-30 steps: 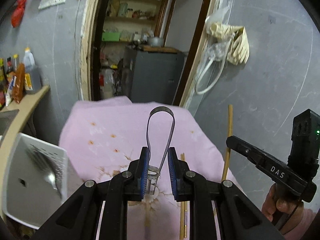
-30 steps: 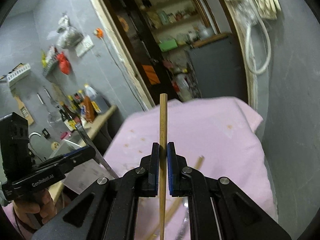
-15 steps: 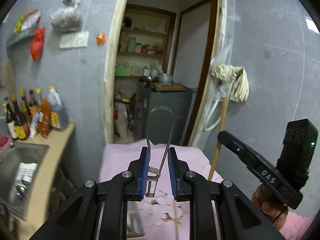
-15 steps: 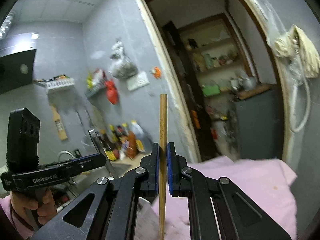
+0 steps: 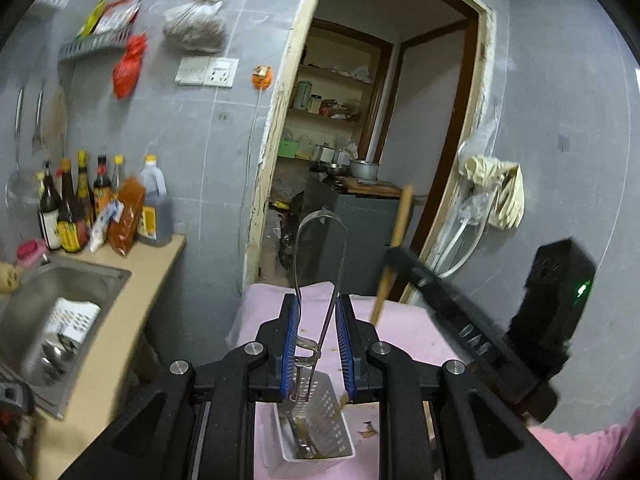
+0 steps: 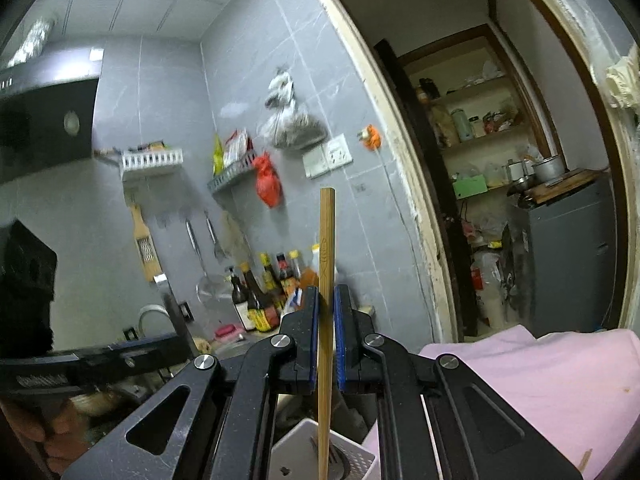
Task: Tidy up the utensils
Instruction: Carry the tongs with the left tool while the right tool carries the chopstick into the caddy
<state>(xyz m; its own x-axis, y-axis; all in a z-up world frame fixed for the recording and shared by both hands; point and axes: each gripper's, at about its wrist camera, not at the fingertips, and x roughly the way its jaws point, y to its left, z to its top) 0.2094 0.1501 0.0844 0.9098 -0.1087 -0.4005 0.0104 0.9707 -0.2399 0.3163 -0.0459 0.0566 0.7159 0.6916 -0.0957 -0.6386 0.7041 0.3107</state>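
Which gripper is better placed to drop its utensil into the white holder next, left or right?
Probably right: the right gripper holds its chopstick upright, lower end at the white holder. The left gripper holds its metal peeler above it.

A pink cloth (image 5: 404, 332) covers the work surface and serves as the landmark here. Small brown specks mark its top. Directly on it, at its near edge, stands a white perforated utensil basket (image 5: 320, 428) — some metal pieces stand inside, too blurred to name. A brown scrap (image 5: 368, 434) lies on the cloth just right of the basket. Left of the cloth runs a tan counter (image 5: 132, 320) with a steel sink (image 5: 60, 300) set into it — sauce bottles (image 5: 96, 204) stand in a row at the counter's far end, against the grey wall.
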